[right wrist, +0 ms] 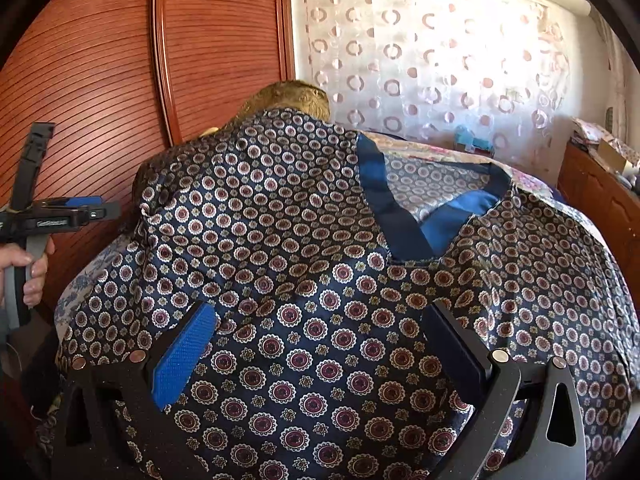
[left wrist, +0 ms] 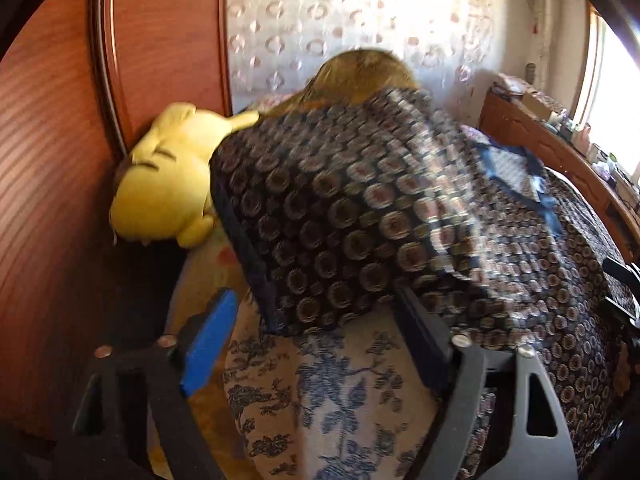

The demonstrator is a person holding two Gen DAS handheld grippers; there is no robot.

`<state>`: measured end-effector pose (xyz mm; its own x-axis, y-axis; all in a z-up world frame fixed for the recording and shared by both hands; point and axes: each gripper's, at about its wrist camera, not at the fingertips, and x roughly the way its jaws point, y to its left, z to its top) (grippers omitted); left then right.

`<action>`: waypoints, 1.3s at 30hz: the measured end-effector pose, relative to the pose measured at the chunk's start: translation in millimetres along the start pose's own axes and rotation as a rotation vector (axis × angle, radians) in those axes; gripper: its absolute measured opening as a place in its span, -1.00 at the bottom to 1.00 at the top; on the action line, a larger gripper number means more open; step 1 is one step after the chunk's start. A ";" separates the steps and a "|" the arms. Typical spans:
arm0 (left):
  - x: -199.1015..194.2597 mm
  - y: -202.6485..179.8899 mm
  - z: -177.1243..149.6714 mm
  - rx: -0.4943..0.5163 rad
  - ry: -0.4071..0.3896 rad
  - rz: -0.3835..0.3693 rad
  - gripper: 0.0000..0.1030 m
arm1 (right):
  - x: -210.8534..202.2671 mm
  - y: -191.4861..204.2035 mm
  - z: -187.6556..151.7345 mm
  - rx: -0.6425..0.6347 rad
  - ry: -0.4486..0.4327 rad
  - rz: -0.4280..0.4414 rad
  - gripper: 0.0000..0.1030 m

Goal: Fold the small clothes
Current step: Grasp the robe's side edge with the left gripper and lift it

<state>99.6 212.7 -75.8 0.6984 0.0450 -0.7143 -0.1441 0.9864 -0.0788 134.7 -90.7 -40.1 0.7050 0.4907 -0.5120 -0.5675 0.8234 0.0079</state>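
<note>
Daylight floods through the sheer curtain (right wrist: 432, 60) and blows out the window (left wrist: 612, 92). The left wrist view is motion-blurred. Fisheye bending and dark vignetting mark every corner.

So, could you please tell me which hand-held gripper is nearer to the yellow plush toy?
Left. The left hand-held gripper sits just below the yellow plush toy; the right hand-held gripper is over the patterned shirt.

Both cameras sit low and close over the bed, facing the curtain (right wrist: 432, 64). They share the patterned shirt (left wrist: 360, 220) and the wardrobe (left wrist: 60, 180).
</note>
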 end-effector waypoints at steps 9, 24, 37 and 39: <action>38.6 12.2 3.5 -0.068 0.104 -0.062 0.43 | 3.9 6.8 -0.4 -0.002 -0.001 -0.015 1.00; 25.7 0.0 12.5 -0.017 0.044 -0.028 -0.92 | -1.3 5.4 -4.9 0.002 -0.017 -0.015 1.00; -63.2 -85.5 43.6 0.205 -0.153 -0.158 -0.95 | -2.8 5.0 -4.7 0.013 -0.017 -0.021 1.00; -63.5 -103.1 41.5 0.236 -0.144 -0.199 -0.95 | -3.5 4.1 -4.8 0.018 -0.021 -0.020 1.00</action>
<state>99.1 114.7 6.5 0.7909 -0.1472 -0.5940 0.1596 0.9867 -0.0320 127.9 -90.4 -42.4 0.7252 0.4794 -0.4943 -0.5454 0.8381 0.0127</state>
